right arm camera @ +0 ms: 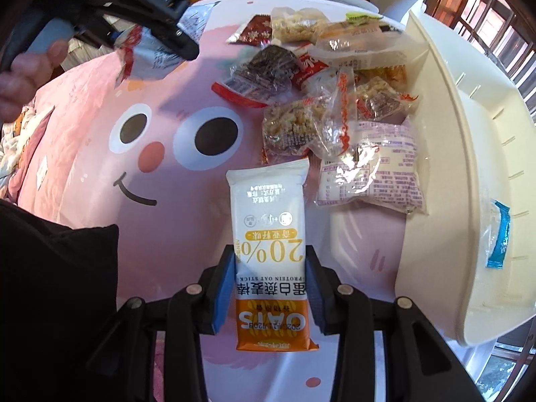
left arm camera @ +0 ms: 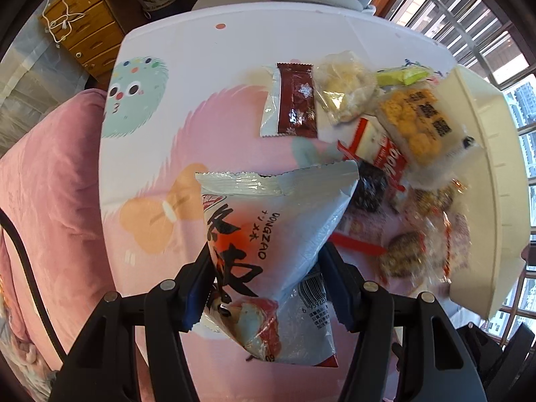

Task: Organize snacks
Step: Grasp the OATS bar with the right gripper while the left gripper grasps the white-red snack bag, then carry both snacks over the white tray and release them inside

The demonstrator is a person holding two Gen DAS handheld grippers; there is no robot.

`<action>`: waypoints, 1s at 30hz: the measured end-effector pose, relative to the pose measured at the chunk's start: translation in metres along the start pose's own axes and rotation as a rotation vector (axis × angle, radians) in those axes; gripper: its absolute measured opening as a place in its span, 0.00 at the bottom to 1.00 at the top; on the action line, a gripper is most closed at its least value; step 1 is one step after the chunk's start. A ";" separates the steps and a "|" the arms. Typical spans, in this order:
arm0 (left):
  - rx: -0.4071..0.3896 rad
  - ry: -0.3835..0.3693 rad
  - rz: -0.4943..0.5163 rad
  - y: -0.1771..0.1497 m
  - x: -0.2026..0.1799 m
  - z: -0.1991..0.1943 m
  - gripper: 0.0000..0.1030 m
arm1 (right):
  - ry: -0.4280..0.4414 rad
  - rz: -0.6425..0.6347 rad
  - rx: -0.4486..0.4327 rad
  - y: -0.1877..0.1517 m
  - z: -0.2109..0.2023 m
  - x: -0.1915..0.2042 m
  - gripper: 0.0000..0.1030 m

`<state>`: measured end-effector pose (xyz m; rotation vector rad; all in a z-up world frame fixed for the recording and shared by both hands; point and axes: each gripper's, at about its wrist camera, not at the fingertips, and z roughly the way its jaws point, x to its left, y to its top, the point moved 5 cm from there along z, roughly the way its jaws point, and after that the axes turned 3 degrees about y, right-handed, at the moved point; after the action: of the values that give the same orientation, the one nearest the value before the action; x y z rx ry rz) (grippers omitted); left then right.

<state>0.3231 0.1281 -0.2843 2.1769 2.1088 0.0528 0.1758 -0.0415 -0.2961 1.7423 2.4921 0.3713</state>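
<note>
Left wrist view first: my left gripper [left arm camera: 264,284] has its jaws pressed against both sides of a grey-white snack bag [left arm camera: 268,234] printed with DONGZAO, about half open around its bulk, and the bag hangs clear of the table [left arm camera: 187,67] below. Beyond the fingertips and off to the right lies the snack pile [left arm camera: 385,154]: a dark red sachet [left arm camera: 296,100] nearest the middle, then a clear pouch of pale puffs [left arm camera: 345,87], a green wrapper [left arm camera: 402,77] and a pack of orange biscuits [left arm camera: 415,124]. Right of the pile, a cream plastic bin [left arm camera: 485,167] rests tipped on its side.

On the right wrist view, my right gripper [right arm camera: 271,284] holds a white and orange oat bar [right arm camera: 268,251] between its blue pads [right arm camera: 222,291], the jaws fairly narrow and tight on the wrapper's long edges. The bar points away from me, its far end just short of the snack heap. To the right of the jaws, the bin's open mouth faces the pile, with a blue wrapper [right arm camera: 499,234] lying inside it. Up at far left I see the other gripper with its bag, and a hand [right arm camera: 30,73] on its grip.
</note>
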 end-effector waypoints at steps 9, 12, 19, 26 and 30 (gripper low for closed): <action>-0.068 -0.009 -0.004 -0.049 -0.001 -0.046 0.58 | -0.010 0.021 -0.069 -0.003 -0.030 0.007 0.38; -0.101 -0.020 -0.009 -0.069 0.002 -0.064 0.58 | -0.014 0.040 -0.097 -0.007 -0.043 0.011 0.38; -0.187 -0.057 0.006 -0.111 0.002 -0.097 0.58 | -0.009 0.130 -0.169 -0.021 -0.076 0.011 0.38; -0.227 -0.100 0.041 -0.146 -0.004 -0.117 0.58 | -0.042 0.236 -0.198 -0.042 -0.102 0.006 0.38; -0.257 -0.128 0.066 -0.158 -0.014 -0.131 0.58 | -0.065 0.273 -0.215 -0.052 -0.119 -0.003 0.38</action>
<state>0.1518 0.1257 -0.1696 2.0408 1.8481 0.1749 0.1054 -0.0791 -0.1938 1.9684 2.0844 0.5674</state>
